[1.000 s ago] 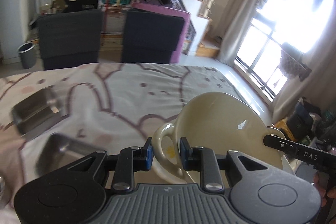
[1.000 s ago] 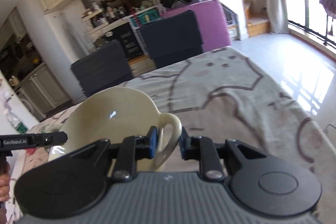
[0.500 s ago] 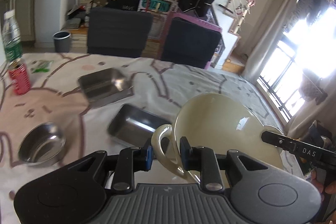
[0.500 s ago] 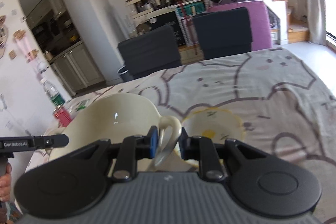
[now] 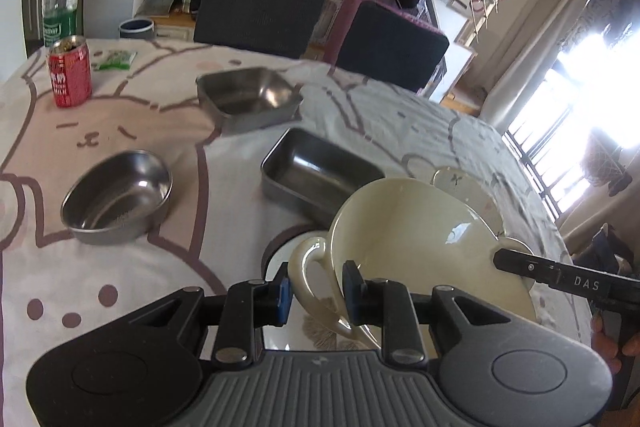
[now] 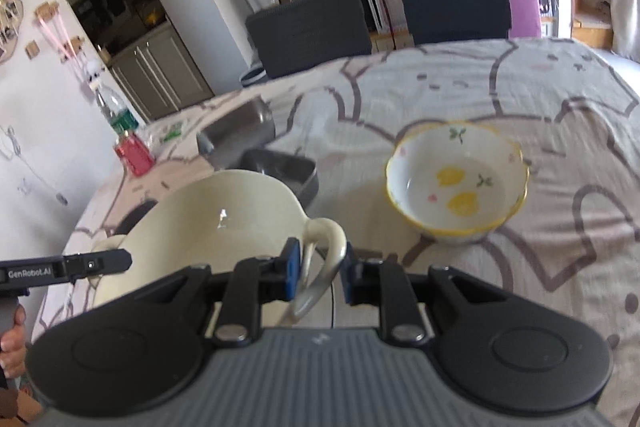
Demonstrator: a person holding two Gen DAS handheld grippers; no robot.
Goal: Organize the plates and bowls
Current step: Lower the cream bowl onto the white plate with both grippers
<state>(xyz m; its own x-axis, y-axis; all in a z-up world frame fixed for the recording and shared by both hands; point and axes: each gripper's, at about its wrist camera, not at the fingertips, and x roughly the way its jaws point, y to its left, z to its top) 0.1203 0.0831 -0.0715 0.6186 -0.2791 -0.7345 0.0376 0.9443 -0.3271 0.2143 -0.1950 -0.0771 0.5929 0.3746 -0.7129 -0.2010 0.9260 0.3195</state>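
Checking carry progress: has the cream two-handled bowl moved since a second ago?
Yes. Cream bowl, held in both grippers, has travelled along the table: earlier only bare cloth lay beyond it, now the steel tray and floral bowl sit just beyond.

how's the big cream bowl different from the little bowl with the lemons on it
The cream bowl is plain, with loop handles on two sides; the lemon bowl has yellow fruit, small leaves, a yellow wavy rim and no handles. The cream bowl looks larger, is tilted and is held at its handles by the left gripper and right gripper; the lemon bowl sits upright on the tablecloth. Both look glazed, and neither shows any contents.
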